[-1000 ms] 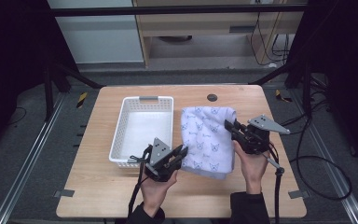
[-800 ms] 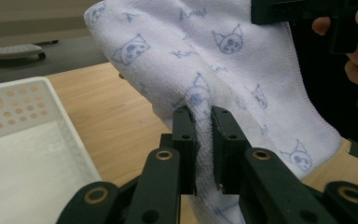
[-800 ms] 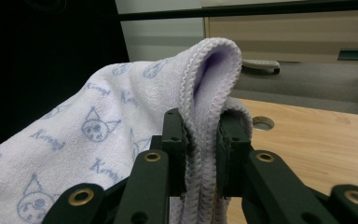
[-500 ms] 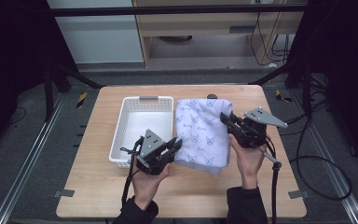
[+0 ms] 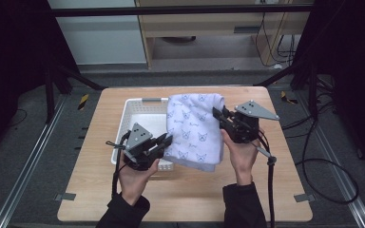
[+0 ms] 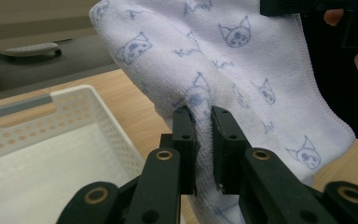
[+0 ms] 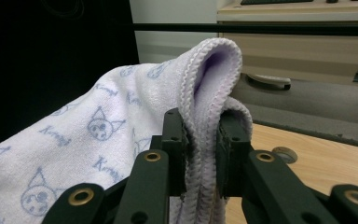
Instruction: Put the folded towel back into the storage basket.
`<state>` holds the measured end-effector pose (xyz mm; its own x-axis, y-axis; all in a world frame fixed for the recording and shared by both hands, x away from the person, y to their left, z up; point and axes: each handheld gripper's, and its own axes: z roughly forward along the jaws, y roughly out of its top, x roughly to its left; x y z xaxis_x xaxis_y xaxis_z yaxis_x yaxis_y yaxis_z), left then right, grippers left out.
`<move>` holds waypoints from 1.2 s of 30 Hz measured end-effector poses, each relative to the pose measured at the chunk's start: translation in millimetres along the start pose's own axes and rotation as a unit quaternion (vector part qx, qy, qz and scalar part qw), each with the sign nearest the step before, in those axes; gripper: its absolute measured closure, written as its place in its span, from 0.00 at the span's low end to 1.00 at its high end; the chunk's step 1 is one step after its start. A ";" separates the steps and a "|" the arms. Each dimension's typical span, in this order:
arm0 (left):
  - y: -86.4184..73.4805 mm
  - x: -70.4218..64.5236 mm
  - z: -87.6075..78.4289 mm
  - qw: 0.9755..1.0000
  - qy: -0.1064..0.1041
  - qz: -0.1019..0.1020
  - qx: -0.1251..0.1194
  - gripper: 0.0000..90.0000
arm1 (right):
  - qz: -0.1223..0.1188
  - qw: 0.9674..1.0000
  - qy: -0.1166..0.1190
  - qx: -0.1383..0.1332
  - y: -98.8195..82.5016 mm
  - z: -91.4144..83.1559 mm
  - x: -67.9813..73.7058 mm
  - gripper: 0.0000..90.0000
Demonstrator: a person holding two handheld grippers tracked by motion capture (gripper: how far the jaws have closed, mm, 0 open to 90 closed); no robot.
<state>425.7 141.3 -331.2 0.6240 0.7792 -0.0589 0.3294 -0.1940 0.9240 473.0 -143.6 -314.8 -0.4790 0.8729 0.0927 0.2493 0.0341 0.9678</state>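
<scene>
A white towel (image 5: 192, 126) printed with pale blue cat faces hangs folded between both grippers, lifted above the table and partly over the basket's right side. My left gripper (image 5: 167, 140) is shut on the towel's (image 6: 242, 65) lower left edge, the cloth pinched between its jaws (image 6: 203, 116). My right gripper (image 5: 217, 114) is shut on the towel's (image 7: 98, 126) upper right edge, where the doubled hem (image 7: 205, 93) bulges up over the jaws. A white perforated basket (image 5: 135, 107) sits on the table left of centre, and its inside (image 6: 42, 163) looks empty.
The wooden table (image 5: 275, 190) has bare surface in front and to the right. A small round dark disc (image 7: 283, 154) lies near the table's far edge. Black frame legs and cables stand on the floor around the table, with a cabinet behind.
Both grippers have carried the towel left and up, from lying right of the basket to hanging partly over its right side. The left hand moved left along the basket's front.
</scene>
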 end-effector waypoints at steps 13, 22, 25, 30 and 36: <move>-5.3 22.8 -26.8 0.999 0.028 -0.003 -0.016 0.89 | -0.012 1.000 0.026 0.002 14.2 26.1 30.6 0.85; -10.7 40.7 -40.6 0.999 0.048 -0.011 -0.024 0.89 | -0.017 0.999 0.041 0.008 19.2 48.2 50.3 0.85; -11.1 44.6 -42.2 0.998 0.052 -0.012 -0.024 0.89 | -0.023 0.999 0.043 0.010 22.7 56.7 57.5 0.85; -11.9 52.6 -44.8 0.998 0.059 -0.015 -0.030 0.89 | -0.026 0.999 0.046 0.011 26.2 63.6 62.8 0.85; -13.0 62.1 -46.0 0.997 0.070 -0.020 -0.032 0.89 | -0.030 0.998 0.049 0.011 30.0 75.0 70.0 0.85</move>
<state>427.6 219.7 -329.5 0.5038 0.8625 -0.0476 0.3032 -0.1250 0.9447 510.1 -44.9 -296.8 -0.5741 0.8167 0.0583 0.2353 0.0963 0.9672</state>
